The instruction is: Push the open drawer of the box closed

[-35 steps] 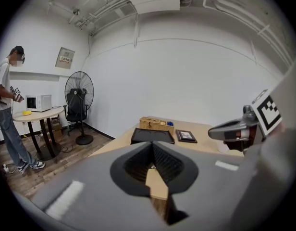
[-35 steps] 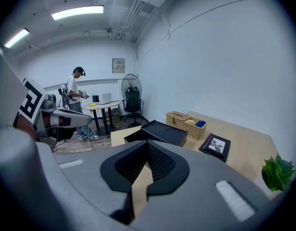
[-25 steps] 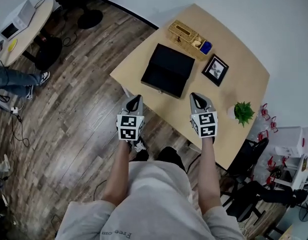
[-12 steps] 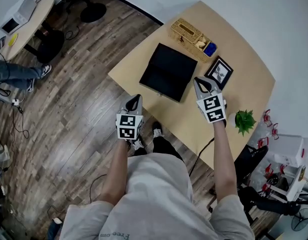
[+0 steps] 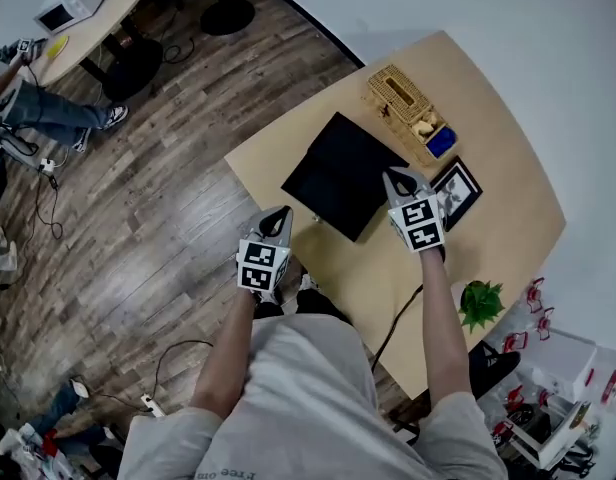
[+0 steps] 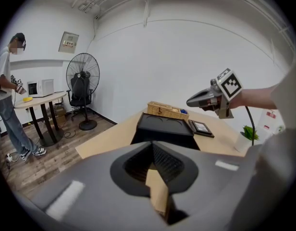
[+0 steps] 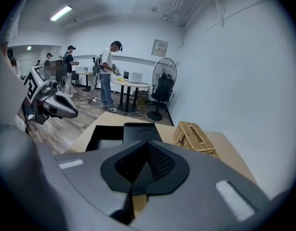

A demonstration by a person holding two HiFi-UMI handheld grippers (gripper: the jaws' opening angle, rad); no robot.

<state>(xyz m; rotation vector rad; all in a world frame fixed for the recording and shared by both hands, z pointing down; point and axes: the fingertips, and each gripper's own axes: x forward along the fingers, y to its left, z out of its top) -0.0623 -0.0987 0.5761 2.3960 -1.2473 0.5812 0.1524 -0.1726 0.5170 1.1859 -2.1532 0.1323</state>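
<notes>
Matte black box is lying flat near the middle of the smooth, pale wooden table. Its shallow rectangular drawer is standing pulled out toward the table's near edge. A woven wicker basket is sitting at 1 o'clock of the box, a black-framed picture at 3 o'clock, and a small spiky green plant at 5 o'clock. The right gripper, grey and wedge-shaped, is hovering over the table just beside the box's right corner, its ribbed jaws pressed together on nothing. The left gripper is hanging at 7 o'clock of the box, above the plank floor beside the table's edge, its jaws likewise closed and empty.
</notes>
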